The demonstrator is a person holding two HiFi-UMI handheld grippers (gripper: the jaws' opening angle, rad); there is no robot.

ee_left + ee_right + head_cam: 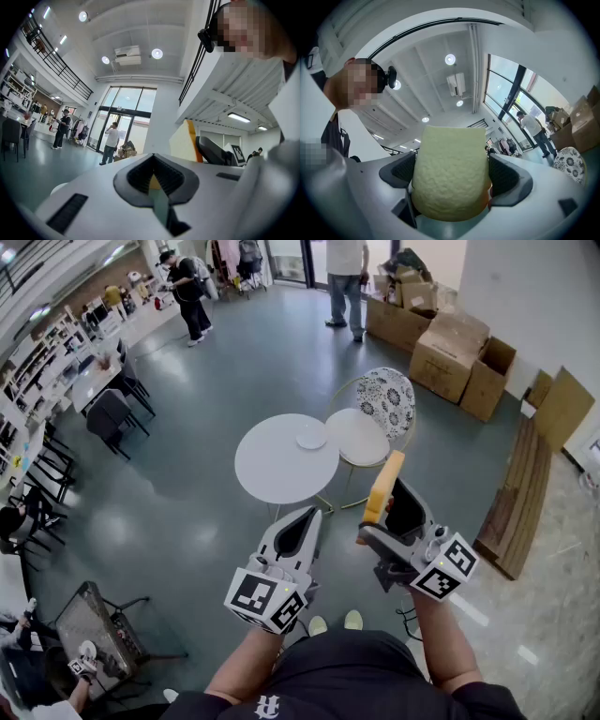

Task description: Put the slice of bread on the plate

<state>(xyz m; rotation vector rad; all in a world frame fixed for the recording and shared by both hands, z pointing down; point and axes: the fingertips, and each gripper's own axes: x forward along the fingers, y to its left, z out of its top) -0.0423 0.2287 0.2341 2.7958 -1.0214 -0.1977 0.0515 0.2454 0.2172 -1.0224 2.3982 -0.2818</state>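
Note:
A pale slice of bread [384,486] with an orange-brown crust stands on edge between the jaws of my right gripper [387,509], which is shut on it and held up in the air. In the right gripper view the bread [450,171] fills the gap between both dark pads [399,173]. My left gripper [307,517] is beside it on the left, shut with nothing in it; in its own view the left gripper [154,177] shows pads that meet. A small white plate [311,437] lies on the round white table [272,470] ahead, below both grippers.
A chair with a patterned back [386,399] and white seat [356,437] stands at the table's right. Cardboard boxes [450,352] pile up at the far right, wooden boards [520,493] lie on the floor. People [347,282] stand in the distance; desks and dark chairs [108,413] stand left.

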